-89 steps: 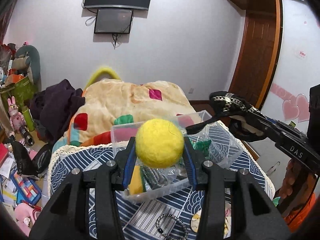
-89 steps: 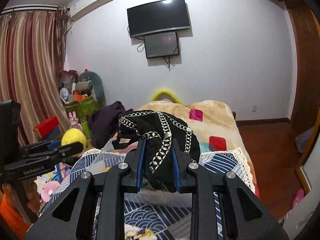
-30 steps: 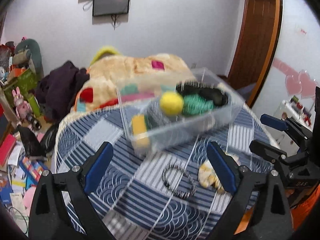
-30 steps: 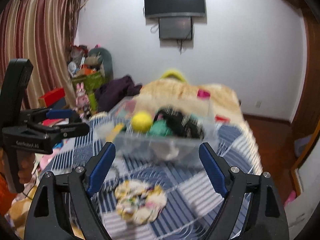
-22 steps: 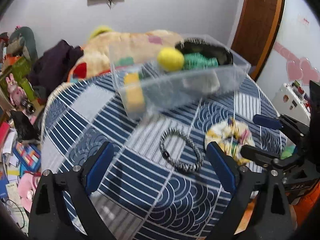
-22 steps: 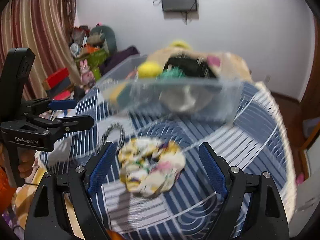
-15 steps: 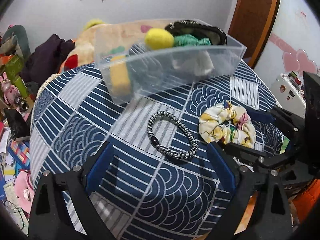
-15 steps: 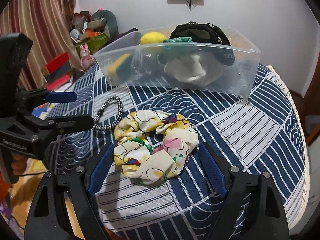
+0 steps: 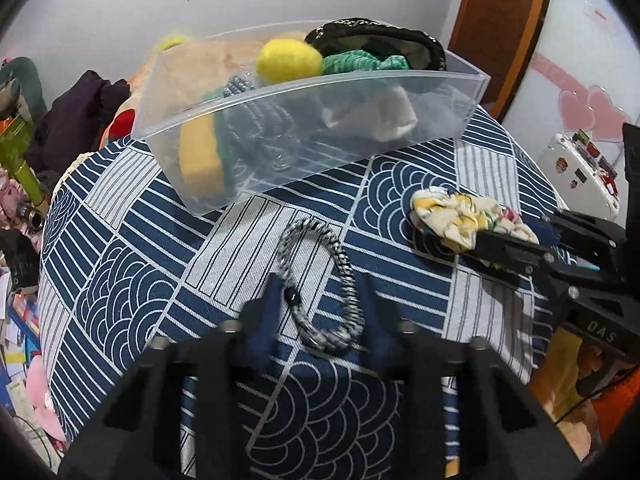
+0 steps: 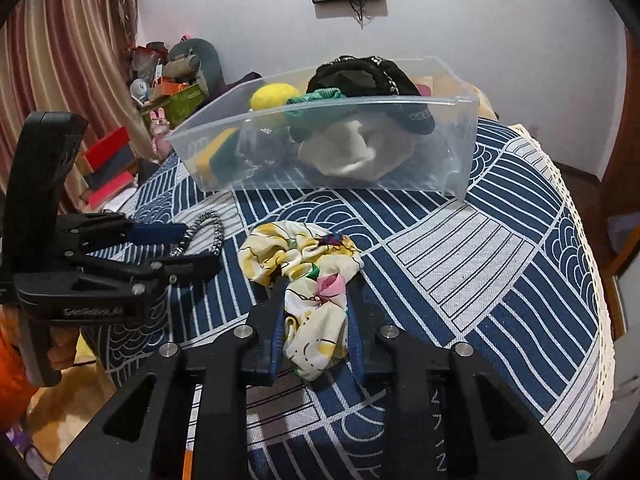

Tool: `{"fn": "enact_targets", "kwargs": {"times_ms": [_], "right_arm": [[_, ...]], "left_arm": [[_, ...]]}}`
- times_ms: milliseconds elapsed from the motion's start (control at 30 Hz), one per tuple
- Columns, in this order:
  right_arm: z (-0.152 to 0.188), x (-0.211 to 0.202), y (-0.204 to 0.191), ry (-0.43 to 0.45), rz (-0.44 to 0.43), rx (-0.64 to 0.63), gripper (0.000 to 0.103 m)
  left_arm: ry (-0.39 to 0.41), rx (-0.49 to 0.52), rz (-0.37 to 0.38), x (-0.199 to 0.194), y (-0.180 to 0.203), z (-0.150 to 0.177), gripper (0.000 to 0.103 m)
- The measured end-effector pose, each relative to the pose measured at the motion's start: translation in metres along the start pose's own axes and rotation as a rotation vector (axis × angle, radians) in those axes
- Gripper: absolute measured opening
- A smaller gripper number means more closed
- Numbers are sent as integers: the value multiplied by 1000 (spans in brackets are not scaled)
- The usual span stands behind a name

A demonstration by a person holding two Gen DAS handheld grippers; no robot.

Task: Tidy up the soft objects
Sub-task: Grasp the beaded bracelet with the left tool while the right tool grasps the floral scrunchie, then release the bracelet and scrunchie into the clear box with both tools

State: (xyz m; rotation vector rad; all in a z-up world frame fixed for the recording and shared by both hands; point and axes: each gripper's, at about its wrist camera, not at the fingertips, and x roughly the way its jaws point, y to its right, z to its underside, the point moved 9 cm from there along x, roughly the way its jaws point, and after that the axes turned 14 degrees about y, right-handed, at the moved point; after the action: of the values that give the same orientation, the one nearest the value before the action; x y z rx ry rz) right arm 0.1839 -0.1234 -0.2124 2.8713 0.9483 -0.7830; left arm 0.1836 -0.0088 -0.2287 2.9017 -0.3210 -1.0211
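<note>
A clear plastic bin (image 9: 248, 96) (image 10: 452, 152) on the blue patterned table holds a yellow ball (image 9: 289, 59), a green knit piece (image 9: 360, 62), a black chain-trimmed item (image 10: 360, 76), a white cloth (image 10: 348, 152) and a yellow sponge (image 9: 198, 160). A black-and-white braided band (image 9: 320, 280) lies between the fingers of my left gripper (image 9: 320, 300), which are narrowed around it. A floral scrunchie (image 10: 304, 280) lies between the fingers of my right gripper (image 10: 316, 312), which press its near part.
The blue-and-white cloth (image 10: 500, 260) covers a round table with a lace edge at the right. Clutter, toys and a curtain (image 10: 60, 80) stand at the left. A wooden door (image 9: 504, 20) and a white case (image 9: 580, 176) are at the right.
Both grippers let go of the yellow ball and the black item into the bin, came down to the table, and have closed in from wide open around the band and the scrunchie.
</note>
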Motion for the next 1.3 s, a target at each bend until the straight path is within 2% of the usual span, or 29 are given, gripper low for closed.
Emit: {"fn": "enact_targets", "kwargs": {"times_ms": [33, 300, 700, 867, 1067, 1300], "right_arm": [[-1, -2, -1, 7, -5, 3, 23], [-27, -11, -6, 77, -14, 8, 22], [-92, -23, -11, 241, -1, -10, 23], [-112, -16, -15, 280, 5, -25, 23], [-127, 1, -17, 280, -3, -25, 23], [-122, 33, -12, 218, 7, -18, 23]], "left_arm": [[0, 3, 3, -1, -1, 0, 18], [77, 12, -11, -35, -7, -12, 17], [308, -38, -49, -76, -24, -93, 17], [358, -52, -72, -77, -33, -115, 17], [337, -85, -68, -48, -44, -130, 18], [249, -88, -81, 1, -51, -127, 17]]}}
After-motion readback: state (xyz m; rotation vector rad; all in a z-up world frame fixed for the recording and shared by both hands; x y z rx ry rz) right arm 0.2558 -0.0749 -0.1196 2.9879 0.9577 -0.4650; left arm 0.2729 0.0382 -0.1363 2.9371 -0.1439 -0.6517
